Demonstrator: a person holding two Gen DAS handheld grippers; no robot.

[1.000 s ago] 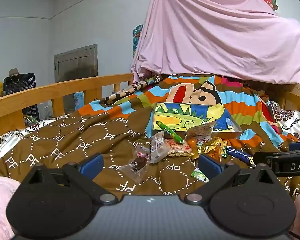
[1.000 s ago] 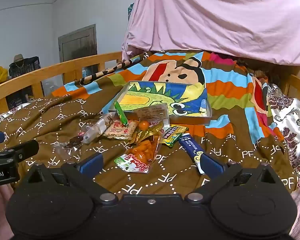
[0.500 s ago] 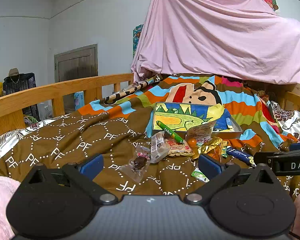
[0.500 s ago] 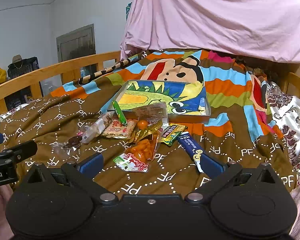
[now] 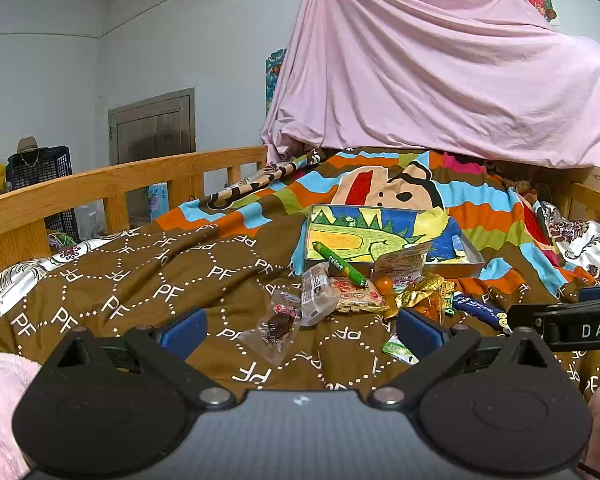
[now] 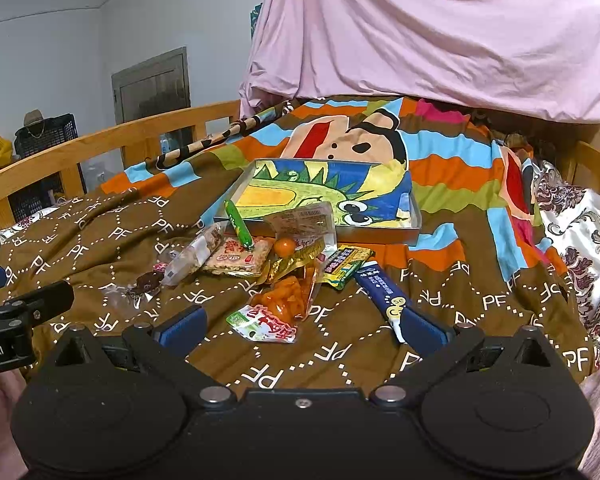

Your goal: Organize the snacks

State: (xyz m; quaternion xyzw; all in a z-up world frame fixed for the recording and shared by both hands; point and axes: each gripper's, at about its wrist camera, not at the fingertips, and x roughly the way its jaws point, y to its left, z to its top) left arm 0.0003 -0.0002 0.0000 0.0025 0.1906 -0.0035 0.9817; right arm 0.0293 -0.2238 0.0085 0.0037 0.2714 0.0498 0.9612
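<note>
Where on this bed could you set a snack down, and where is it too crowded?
Free: the inside of the dinosaur tray, bare except where wrappers overlap its front rim; the brown quilt between the wooden rail and the snack pile; the quilt right of the blue packet. Crowded: the pile in front of the tray.

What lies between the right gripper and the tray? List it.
The snack pile. From the open right gripper, the orange snack packet, the gold wrapper and the clear packet leaning on the tray rim lie in line. The green sausage stick also rests across that rim.
</note>
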